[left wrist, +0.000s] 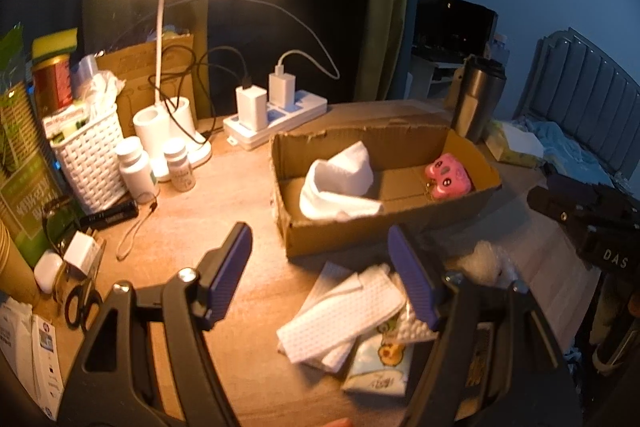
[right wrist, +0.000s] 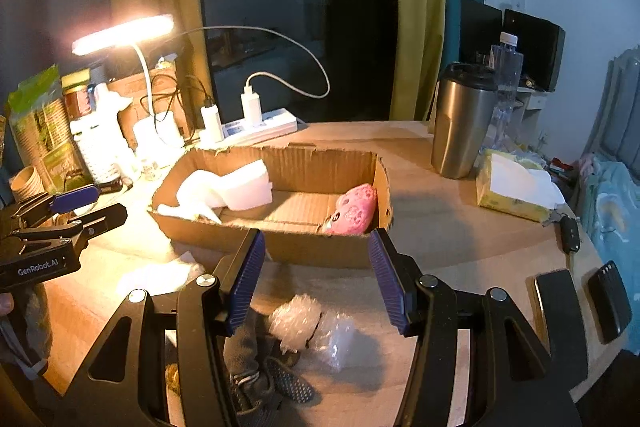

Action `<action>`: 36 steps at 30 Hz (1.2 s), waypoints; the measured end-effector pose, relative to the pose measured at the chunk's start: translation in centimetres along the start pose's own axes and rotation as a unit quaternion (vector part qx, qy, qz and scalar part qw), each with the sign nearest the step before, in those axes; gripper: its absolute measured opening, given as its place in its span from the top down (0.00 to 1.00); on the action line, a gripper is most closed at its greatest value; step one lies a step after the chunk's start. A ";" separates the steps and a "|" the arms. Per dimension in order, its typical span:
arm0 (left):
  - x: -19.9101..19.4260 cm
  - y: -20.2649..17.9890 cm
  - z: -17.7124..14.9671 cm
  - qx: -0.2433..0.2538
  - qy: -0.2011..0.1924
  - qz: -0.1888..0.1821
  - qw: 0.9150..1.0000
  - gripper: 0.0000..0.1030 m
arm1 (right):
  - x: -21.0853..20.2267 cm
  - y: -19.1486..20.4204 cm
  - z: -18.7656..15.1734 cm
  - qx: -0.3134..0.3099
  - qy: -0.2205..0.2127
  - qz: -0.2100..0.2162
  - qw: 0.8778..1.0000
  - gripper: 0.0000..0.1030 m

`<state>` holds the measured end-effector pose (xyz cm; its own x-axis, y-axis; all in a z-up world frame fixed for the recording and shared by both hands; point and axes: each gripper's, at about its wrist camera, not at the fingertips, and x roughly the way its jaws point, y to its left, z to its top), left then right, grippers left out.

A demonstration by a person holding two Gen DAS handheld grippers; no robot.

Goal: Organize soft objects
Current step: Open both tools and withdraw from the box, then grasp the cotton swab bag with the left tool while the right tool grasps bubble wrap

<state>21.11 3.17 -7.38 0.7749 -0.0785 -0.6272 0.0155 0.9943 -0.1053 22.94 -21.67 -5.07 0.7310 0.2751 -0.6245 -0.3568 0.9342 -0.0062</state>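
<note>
My left gripper (left wrist: 320,279): apart, empty | right gripper (right wrist: 316,279): apart, empty | risk: bubble wrap (right wrist: 296,323) slipping or crushing; snagging cardboard box (right wrist: 320,251) rim.

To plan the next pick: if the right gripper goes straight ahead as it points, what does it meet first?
Probably the crumpled clear bubble wrap lying between the open right gripper fingers; beyond it stands the brown cardboard box. Depth is uncertain.

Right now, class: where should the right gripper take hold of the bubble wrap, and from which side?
Grip the bubble wrap across its bunched left lump, from above: it lies flat on the table, directly below the open right gripper.
</note>
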 end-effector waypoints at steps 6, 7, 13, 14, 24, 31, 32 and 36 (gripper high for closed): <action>0.0 0.3 -2.0 -0.003 0.014 -0.004 1.000 0.30 | -0.1 0.7 -1.7 -0.003 0.014 -0.002 1.000 0.44; -0.1 0.3 -2.2 -0.003 0.015 -0.004 1.000 0.30 | -0.1 0.7 -2.0 -0.002 0.016 -0.002 1.000 0.44; -0.1 0.1 -4.0 0.000 0.026 -0.004 1.000 0.30 | 0.1 1.0 -3.7 0.004 0.027 0.001 1.000 0.42; 0.0 0.0 -4.5 0.000 0.030 -0.004 1.000 0.30 | 0.2 1.1 -4.1 0.004 0.030 0.003 1.000 0.42; 0.9 -1.0 -6.7 0.008 0.053 -0.006 0.999 0.30 | 1.4 1.3 -6.9 0.007 0.060 0.012 0.998 0.41; 1.0 -2.8 -6.2 0.032 0.047 -0.021 0.998 0.30 | 2.3 0.8 -7.1 0.014 0.068 0.017 0.997 0.41; 1.2 -3.3 -6.1 0.037 0.046 -0.027 0.998 0.30 | 2.4 0.6 -7.1 0.016 0.068 0.018 0.997 0.41; 1.7 -4.5 -5.5 0.049 0.047 -0.040 0.997 0.30 | 3.0 0.1 -7.0 0.021 0.071 0.019 0.997 0.41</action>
<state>18.91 -1.79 -12.18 0.7067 -0.1598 -0.6893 0.1397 0.9865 -0.0855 21.05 -22.31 -12.39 0.6267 0.2784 -0.7278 -0.3551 0.9334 0.0512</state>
